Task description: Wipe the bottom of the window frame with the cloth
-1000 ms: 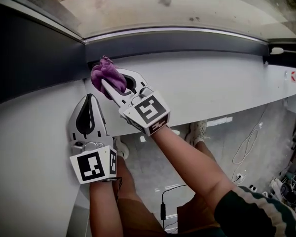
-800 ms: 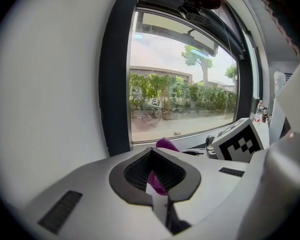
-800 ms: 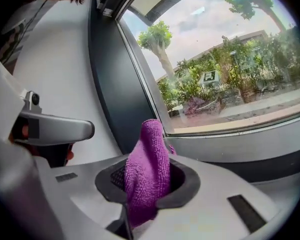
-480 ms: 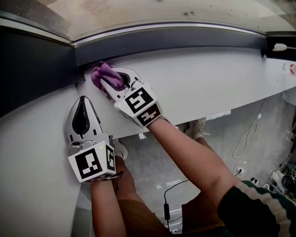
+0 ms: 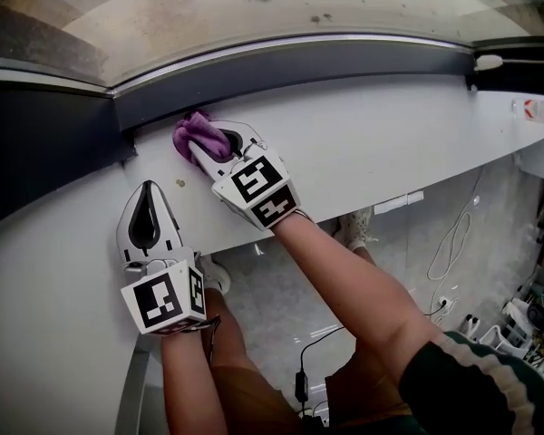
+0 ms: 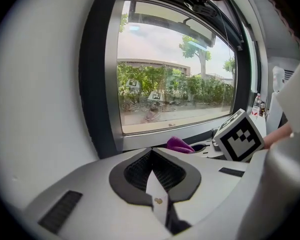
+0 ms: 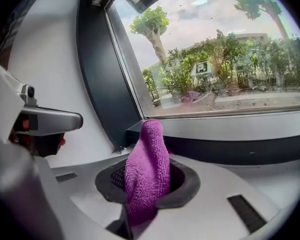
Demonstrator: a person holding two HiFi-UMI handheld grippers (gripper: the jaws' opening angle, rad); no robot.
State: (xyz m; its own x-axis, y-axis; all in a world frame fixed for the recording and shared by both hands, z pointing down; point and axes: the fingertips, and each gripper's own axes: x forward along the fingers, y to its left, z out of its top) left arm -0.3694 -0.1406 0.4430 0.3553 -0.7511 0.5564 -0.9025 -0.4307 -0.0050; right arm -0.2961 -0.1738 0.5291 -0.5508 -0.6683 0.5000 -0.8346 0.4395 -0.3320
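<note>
A purple cloth (image 5: 199,134) is bunched in my right gripper (image 5: 216,149), which is shut on it. The cloth presses on the white sill (image 5: 390,143) right beside the dark bottom rail of the window frame (image 5: 299,62), near its left corner. In the right gripper view the cloth (image 7: 147,169) stands up between the jaws, in front of the dark rail (image 7: 230,146). My left gripper (image 5: 146,208) lies on the sill to the near left, shut and holding nothing. In the left gripper view the cloth (image 6: 179,144) shows ahead, beside the right gripper's marker cube (image 6: 238,136).
The dark side post of the frame (image 5: 45,143) runs down the left. A small white fitting (image 5: 488,62) sits at the rail's right end. A small speck (image 5: 179,183) lies on the sill. Below the sill's edge are the floor, cables (image 5: 453,252) and the person's legs.
My right gripper has pushed the cloth closer to the bottom rail and a little to the right, away from the left gripper. The left gripper has stayed on the sill.
</note>
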